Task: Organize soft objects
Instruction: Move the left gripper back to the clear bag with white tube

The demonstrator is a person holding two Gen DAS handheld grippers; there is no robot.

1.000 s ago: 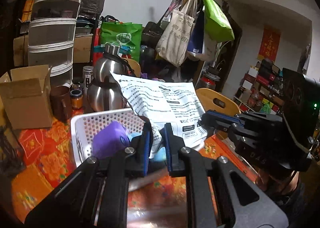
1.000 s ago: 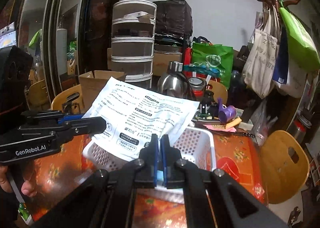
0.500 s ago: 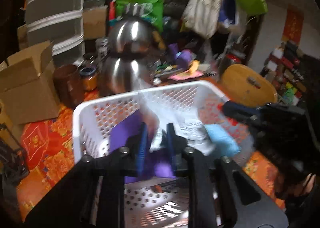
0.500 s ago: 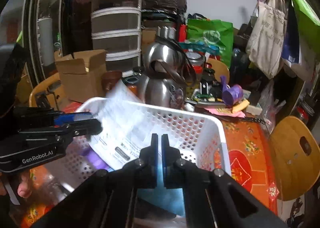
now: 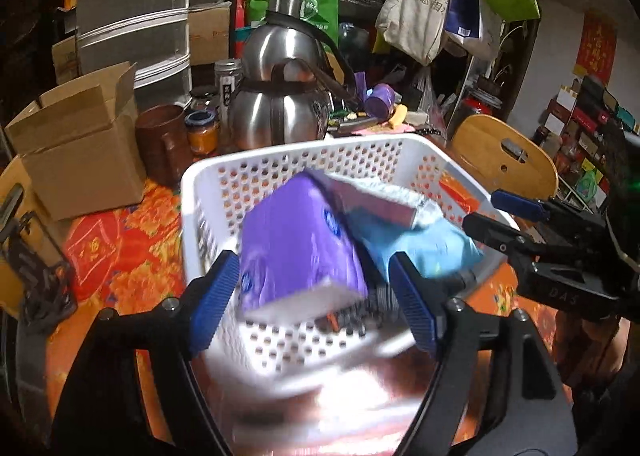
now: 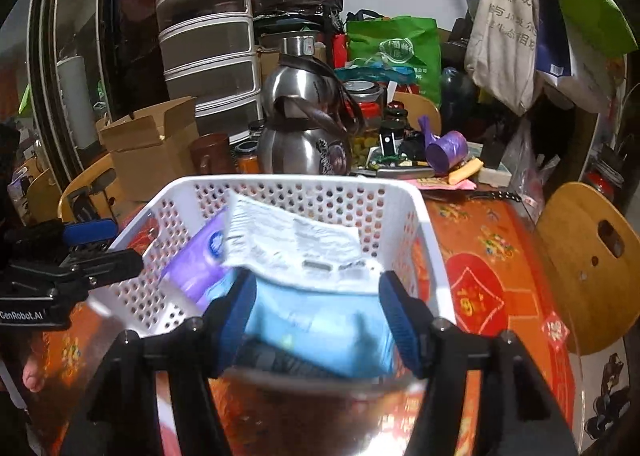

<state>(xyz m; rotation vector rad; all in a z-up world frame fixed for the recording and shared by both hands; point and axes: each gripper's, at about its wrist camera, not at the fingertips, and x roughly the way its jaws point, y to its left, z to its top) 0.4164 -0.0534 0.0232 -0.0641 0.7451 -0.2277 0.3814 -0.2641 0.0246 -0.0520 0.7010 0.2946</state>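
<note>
Left wrist view: left tool (image 5: 316, 292) spread and opening, pads clear of the purple tissue pack (image 5: 298, 244) seen between them. Pack tilted inside the white basket (image 5: 208, 192), blurred. Just right of it, a blue-and-white packet (image 5: 420, 236), lying toward the right tool (image 5: 492, 216), itself right of the basket rim.

Right wrist view: right tool (image 6: 318, 316) spread and opening, the blue-and-white packet (image 6: 316, 296) between the pads, seemingly not pinched. Purple pack (image 6: 200, 260) left of it in the basket (image 6: 420, 216). Left tool (image 6: 100, 244) at the left rim. Steel kettle (image 6: 304, 136) beyond on the desk (image 6: 492, 256).
</note>
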